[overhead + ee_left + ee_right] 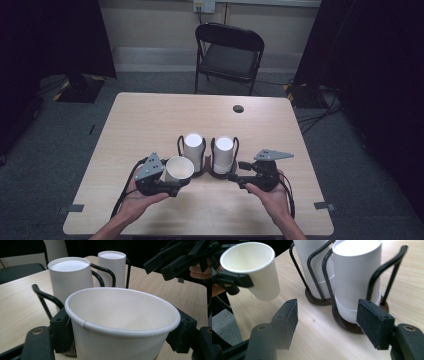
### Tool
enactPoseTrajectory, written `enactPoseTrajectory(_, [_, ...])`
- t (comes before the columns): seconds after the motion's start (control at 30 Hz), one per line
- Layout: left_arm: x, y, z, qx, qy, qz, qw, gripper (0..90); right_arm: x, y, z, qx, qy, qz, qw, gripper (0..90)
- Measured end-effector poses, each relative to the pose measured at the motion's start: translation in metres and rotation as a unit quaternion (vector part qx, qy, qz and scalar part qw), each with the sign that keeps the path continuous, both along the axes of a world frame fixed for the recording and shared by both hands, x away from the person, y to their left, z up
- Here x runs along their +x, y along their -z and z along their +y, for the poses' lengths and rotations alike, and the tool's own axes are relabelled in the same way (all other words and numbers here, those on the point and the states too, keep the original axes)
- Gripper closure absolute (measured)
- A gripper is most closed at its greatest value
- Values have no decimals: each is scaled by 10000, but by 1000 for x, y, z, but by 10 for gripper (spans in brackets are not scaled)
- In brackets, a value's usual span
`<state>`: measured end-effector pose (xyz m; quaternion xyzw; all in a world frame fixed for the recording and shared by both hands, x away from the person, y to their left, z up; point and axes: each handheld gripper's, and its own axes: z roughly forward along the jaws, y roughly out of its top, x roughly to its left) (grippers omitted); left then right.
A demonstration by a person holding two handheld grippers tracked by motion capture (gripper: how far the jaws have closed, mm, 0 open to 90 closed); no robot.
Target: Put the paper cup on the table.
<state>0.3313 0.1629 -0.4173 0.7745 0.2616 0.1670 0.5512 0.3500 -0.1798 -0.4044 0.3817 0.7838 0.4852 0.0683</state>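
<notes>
The left gripper holds a paper cup clear of the rack. The right gripper, jaws wide and empty, likely must steady the stacks next.

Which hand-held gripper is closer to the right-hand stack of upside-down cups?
Right. The right hand-held gripper sits just beside that right stack, jaws open. The left hand-held gripper, holding a single cup, is beyond the other stack.

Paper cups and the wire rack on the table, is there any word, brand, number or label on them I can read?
None: no readable text.
The white paper cup held in the left gripper is plain inside and out.
The two upside-down stacks of white paper cups are unprinted.
The black wire cup rack and the light wooden table bear no label.
The wall outlet plate is too small to read.
</notes>
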Motion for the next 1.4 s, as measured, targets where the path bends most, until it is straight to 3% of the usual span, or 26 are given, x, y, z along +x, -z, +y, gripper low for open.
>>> enactPoseTrajectory(0.3, [1,1,33,-38,-392,63,9992,235,-4,7,-19,-123,269,30,9996,298])
enactPoseTrajectory(0.43, [5,-2,45,-197,-599,19,9980,236,-5,10,-26,-97,401,33,9991,274])
enactPoseTrajectory(0.7, [19,-6,62,-376,-1029,-20,9940,236,-5,17,-33,-86,592,58,9982,257])
enactPoseTrajectory(0.93, [34,-1,76,-295,-1486,2,9885,237,-6,19,-33,-90,618,89,9980,257])
enactPoseTrajectory(1.0, [39,-1,80,-305,-1525,126,9878,237,-5,20,-33,-94,618,99,9980,257])
enactPoseTrajectory(1.07, [44,-2,83,-282,-1573,55,9871,237,-5,20,-34,-93,621,95,9980,257])
enactPoseTrajectory(1.17, [49,-1,85,-171,-1770,-158,9839,235,-5,20,-34,-95,629,99,9979,258])
enactPoseTrajectory(1.3, [58,3,86,-74,-1883,-233,9818,231,-4,21,-34,-117,627,122,9979,258])
enactPoseTrajectory(1.4, [64,7,85,-130,-1949,-212,9805,230,-4,22,-35,-119,634,123,9978,258])
